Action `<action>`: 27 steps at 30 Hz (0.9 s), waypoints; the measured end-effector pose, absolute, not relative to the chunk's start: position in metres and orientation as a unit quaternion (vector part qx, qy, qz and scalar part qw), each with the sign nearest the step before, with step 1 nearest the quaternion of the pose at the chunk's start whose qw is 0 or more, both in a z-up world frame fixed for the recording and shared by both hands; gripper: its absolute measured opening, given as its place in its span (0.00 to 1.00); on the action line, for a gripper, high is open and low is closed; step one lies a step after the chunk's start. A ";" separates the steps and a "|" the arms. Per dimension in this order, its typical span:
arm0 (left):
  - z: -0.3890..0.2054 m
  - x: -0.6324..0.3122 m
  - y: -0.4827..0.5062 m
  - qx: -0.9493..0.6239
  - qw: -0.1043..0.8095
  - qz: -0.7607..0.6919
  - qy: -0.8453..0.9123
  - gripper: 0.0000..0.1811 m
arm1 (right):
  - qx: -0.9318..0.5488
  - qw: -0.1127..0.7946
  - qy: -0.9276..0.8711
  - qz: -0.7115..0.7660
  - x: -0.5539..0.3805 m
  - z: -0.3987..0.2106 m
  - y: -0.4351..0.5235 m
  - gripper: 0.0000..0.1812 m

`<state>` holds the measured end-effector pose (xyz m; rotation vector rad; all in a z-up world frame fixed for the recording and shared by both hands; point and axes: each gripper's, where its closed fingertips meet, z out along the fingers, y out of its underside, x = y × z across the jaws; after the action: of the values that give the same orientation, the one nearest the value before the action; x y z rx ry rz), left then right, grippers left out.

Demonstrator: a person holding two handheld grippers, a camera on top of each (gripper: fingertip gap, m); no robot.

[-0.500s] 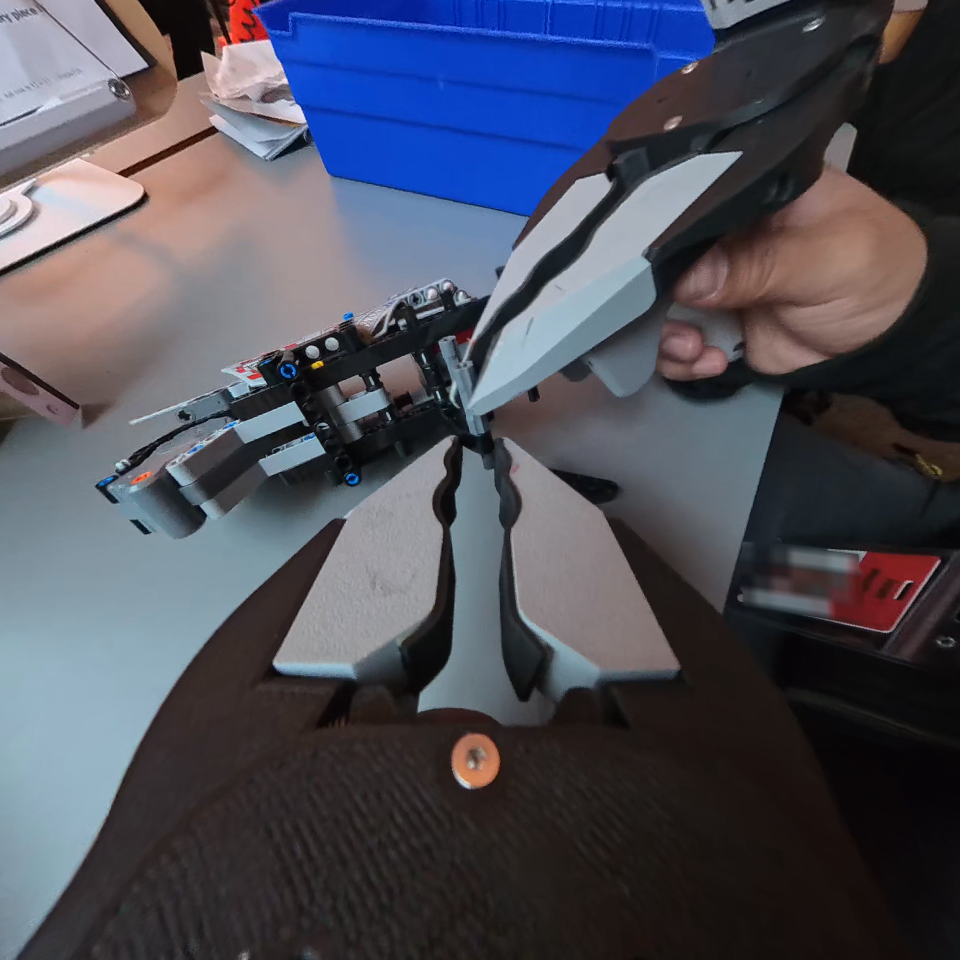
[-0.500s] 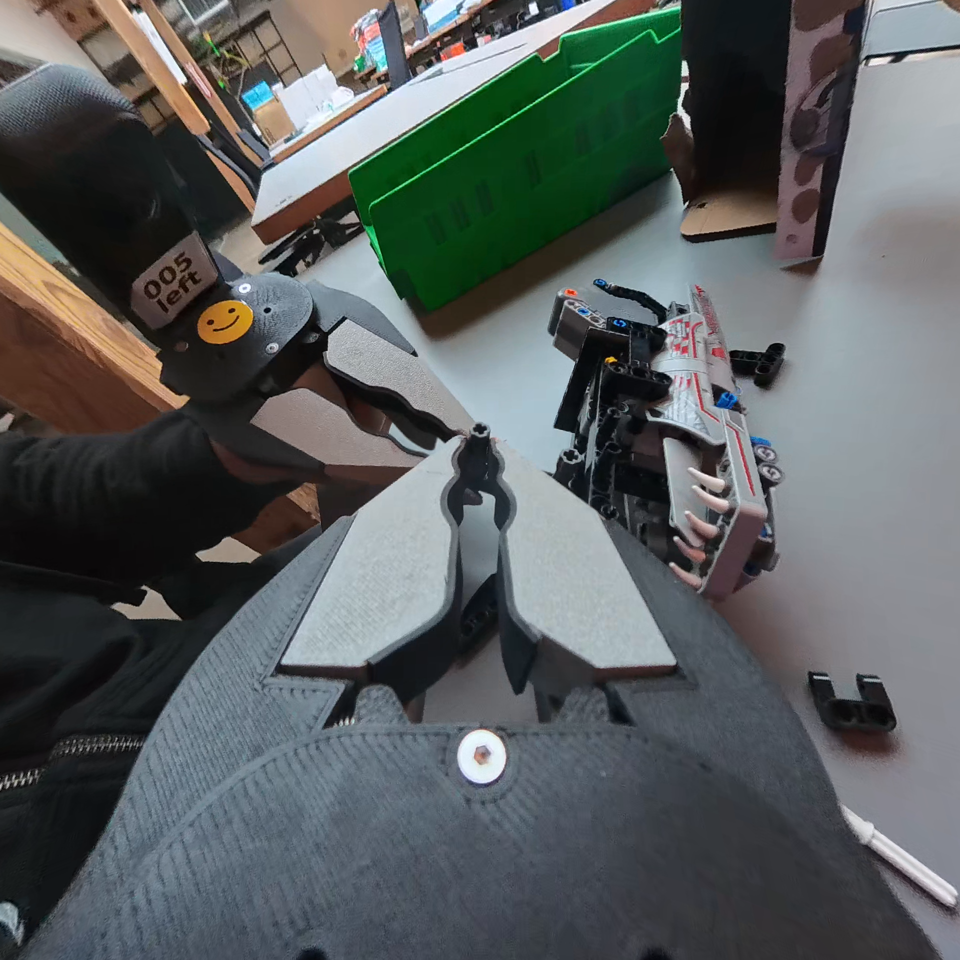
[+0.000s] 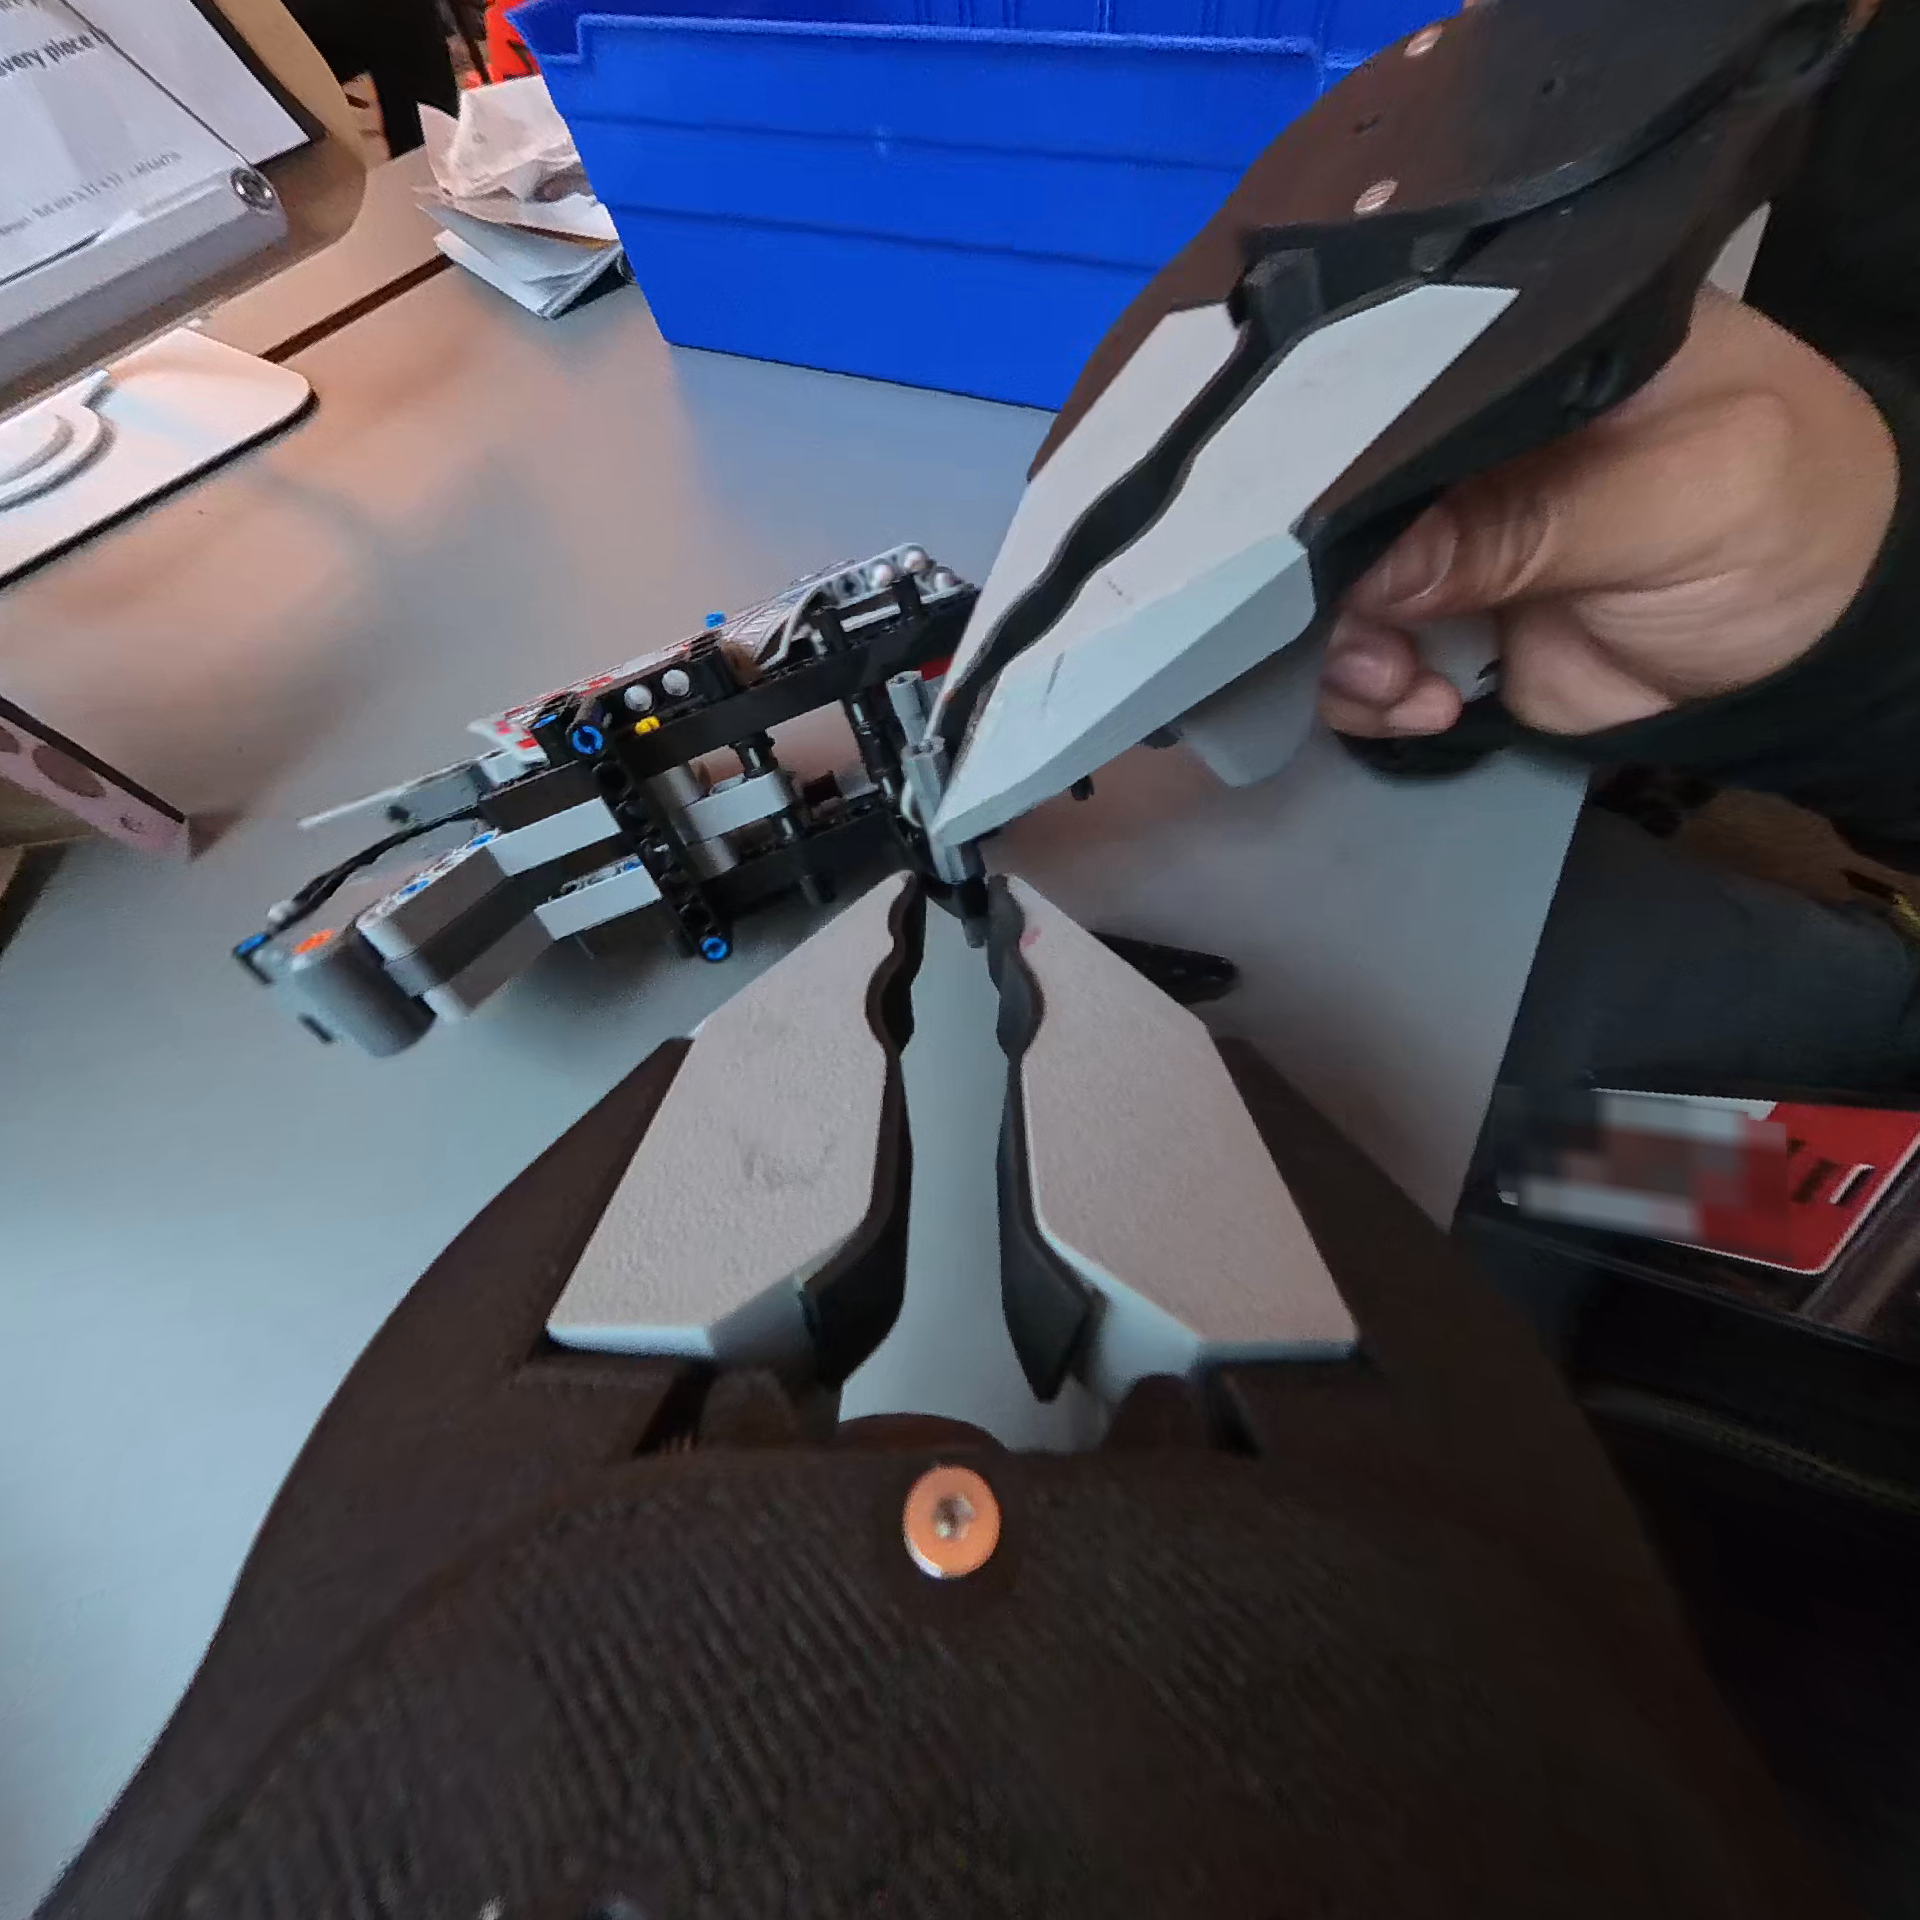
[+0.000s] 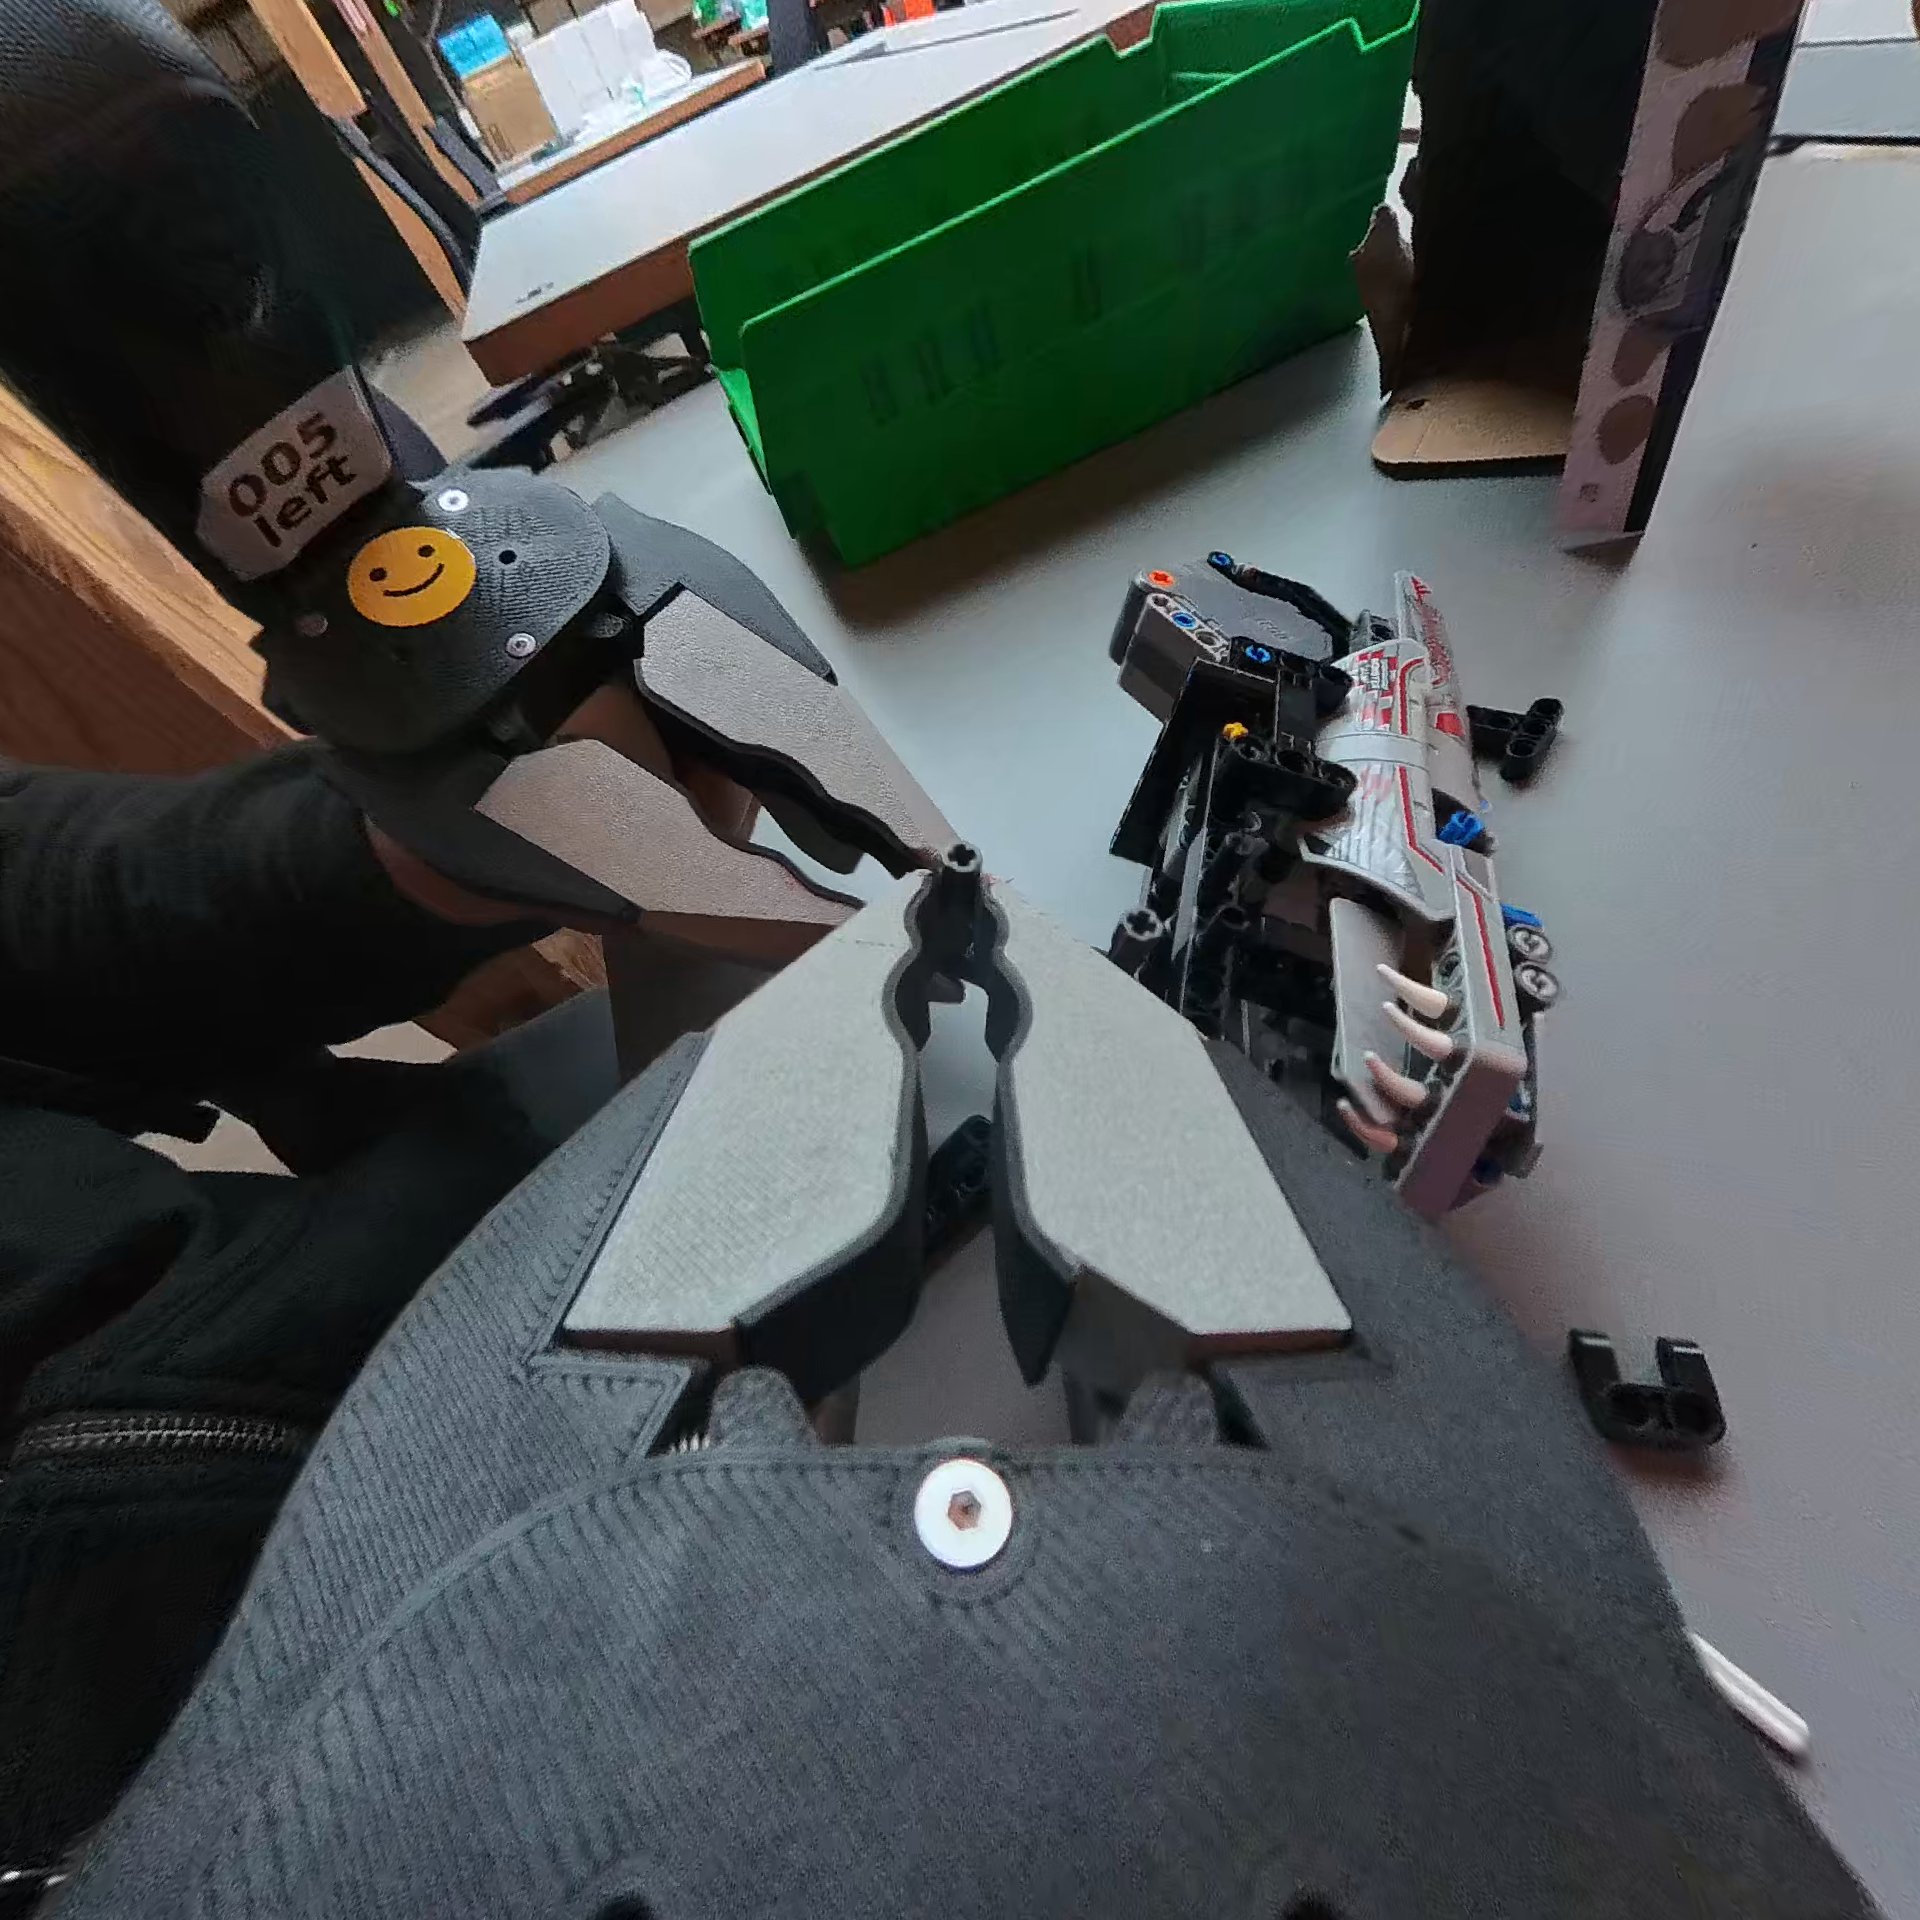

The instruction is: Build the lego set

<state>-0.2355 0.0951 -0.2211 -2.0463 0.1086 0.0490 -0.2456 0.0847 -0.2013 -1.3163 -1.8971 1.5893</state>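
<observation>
Lego piece [image 4: 958, 883] stays pinched between both tongs, barely shifted.

Printed tag [image 4: 294, 476] on left tool [image 4: 902, 871]

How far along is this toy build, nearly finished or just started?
Partly built: a toothed grey-and-black model already lies assembled on the table. In hand: both grippers, right gripper and left gripper, pinch a small grey connector between them. Left: loose black pieces lie unattached, so more remains.

The blue bin [image 3: 935, 208] runs off the top edge; the right tongs [image 4: 961, 914] hide most of their small black piece [image 4: 958, 883]
</observation>
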 end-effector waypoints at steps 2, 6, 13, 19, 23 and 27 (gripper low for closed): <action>-0.218 -0.236 0.096 -0.848 0.528 0.029 0.044 0.05 | -0.462 0.200 -0.664 0.553 -0.247 -0.198 0.087 0.01; -0.212 -0.237 0.095 -0.837 0.547 0.009 0.031 0.04 | -0.454 0.238 -0.646 0.566 -0.248 -0.190 0.091 0.01; -0.214 -0.240 0.093 -0.840 0.541 0.026 0.027 0.03 | -0.455 0.283 -0.521 0.664 -0.244 -0.115 0.155 0.01; -0.234 -0.247 0.089 -0.875 0.483 0.022 0.022 0.03 | -0.507 0.218 -0.643 0.530 -0.240 -0.171 0.173 0.01; -0.238 -0.253 0.087 -0.881 0.473 0.014 0.016 0.03 | -0.549 0.242 -0.699 0.390 -0.234 -0.221 0.206 0.08; -0.236 -0.251 0.087 -0.878 0.478 0.003 0.017 0.03 | -0.570 0.210 -0.736 0.300 -0.228 -0.261 0.214 0.10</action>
<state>-0.2512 0.0868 -0.2362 -2.1442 0.0421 0.0082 -0.2275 0.2140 -0.2614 -1.5848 -2.0449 0.8333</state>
